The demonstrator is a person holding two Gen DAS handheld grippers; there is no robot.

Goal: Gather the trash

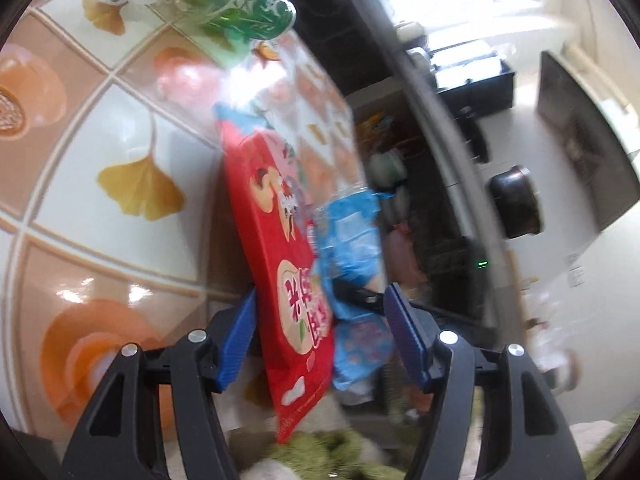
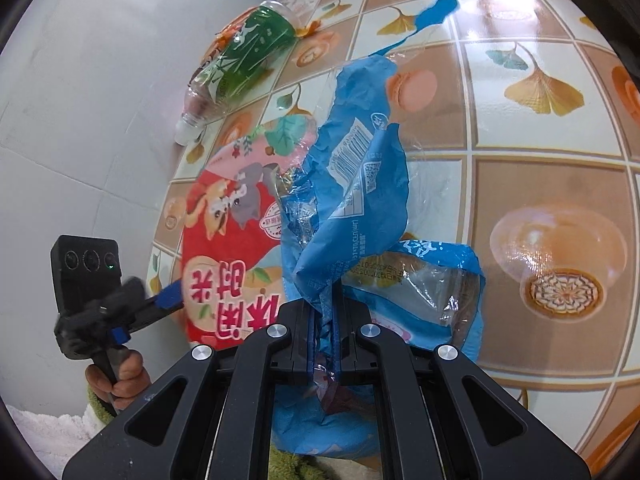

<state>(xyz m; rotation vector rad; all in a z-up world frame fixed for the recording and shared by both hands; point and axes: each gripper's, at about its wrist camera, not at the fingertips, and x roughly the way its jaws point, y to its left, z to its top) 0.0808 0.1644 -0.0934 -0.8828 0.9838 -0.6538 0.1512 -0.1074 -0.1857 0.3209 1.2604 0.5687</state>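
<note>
A red snack bag (image 1: 288, 264) lies on the tiled tabletop (image 1: 120, 128), its near end between the open blue pads of my left gripper (image 1: 320, 332), which do not clamp it. My right gripper (image 2: 324, 328) is shut on a crumpled blue wrapper (image 2: 356, 184) and holds it above the table. The red bag (image 2: 224, 248) lies partly under that wrapper. The blue wrapper also shows in the left wrist view (image 1: 352, 240). A green-labelled plastic bottle (image 2: 240, 56) lies on its side at the table's far edge; it also shows in the left wrist view (image 1: 240, 12).
A white wall (image 2: 80, 120) runs along the table's left side. The left gripper (image 2: 132, 304) and the hand holding it show in the right wrist view. Past the table edge are a dark counter, a dark pot (image 1: 516, 204) and clutter. Green cloth (image 1: 340, 452) lies below.
</note>
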